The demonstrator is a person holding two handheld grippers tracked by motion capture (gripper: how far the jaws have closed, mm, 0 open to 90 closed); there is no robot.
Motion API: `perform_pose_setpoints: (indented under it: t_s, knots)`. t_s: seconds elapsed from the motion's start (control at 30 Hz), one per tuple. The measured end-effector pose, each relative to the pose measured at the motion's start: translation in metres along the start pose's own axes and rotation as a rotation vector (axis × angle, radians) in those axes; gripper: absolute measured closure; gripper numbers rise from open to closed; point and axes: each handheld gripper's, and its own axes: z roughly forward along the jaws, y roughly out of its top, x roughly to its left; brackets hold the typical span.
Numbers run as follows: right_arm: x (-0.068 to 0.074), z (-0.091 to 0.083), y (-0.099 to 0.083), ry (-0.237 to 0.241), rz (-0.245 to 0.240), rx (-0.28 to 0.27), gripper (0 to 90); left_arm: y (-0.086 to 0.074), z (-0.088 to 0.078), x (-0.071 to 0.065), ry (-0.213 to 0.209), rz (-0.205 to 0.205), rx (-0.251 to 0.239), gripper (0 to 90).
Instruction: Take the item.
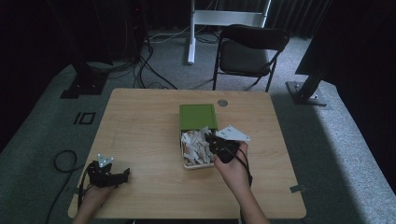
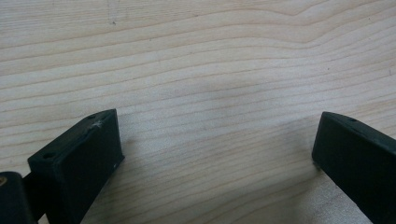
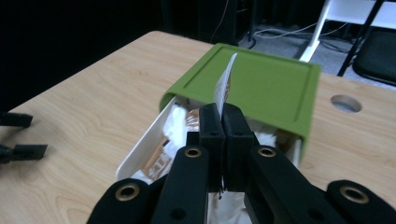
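Wooden table [image 1: 140, 140] carries box [image 1: 198, 140], lid [image 3: 261, 88] slid back. 1 paper packet [image 3: 225, 86] is clamped edge-up by R gripper [image 3: 224, 122], directly above box opening. L gripper [image 1: 109, 175], jaws apart, is rested well left.

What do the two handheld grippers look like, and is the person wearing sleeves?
Both the left gripper and the right gripper are black, with blocky jaws, brass-ringed pivot holes and a grey three-cornered plate on top. A black cable trails from the left one. No sleeves show on the forearms.
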Motion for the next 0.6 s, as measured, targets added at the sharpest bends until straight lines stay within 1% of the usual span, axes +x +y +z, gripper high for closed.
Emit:
perform_pose_setpoints:
  t_s: [0.1,0.13,0.17,0.2,0.33,0.43,0.6]
  knots:
    - [-0.006,-0.005,0.002,-0.017,0.005,-0.02,89.1,0.0,0.0,0.0,0.0,0.0,0.0,2.3]
    - [-0.006,-0.005,0.002,-0.017,0.005,-0.02,89.1,0.0,0.0,0.0,0.0,0.0,0.0,2.3]
    - [-0.01,-0.007,0.002,-0.024,0.009,-0.026,89.1,0.0,0.0,0.0,0.0,0.0,0.0,2.3]
    - [-0.016,-0.01,0.003,-0.036,0.014,-0.032,89.1,0.0,0.0,0.0,0.0,0.0,0.0,2.3]
    - [-0.027,-0.017,0.003,-0.067,0.026,-0.047,89.1,0.0,0.0,0.0,0.0,0.0,0.0,2.3]
    - [-0.036,-0.022,0.002,-0.093,0.026,-0.056,89.1,0.0,0.0,0.0,0.0,0.0,0.0,2.3]
    - [-0.051,-0.026,-0.001,-0.13,0.05,-0.052,89.1,0.0,0.0,0.0,0.0,-0.001,-0.001,2.3]
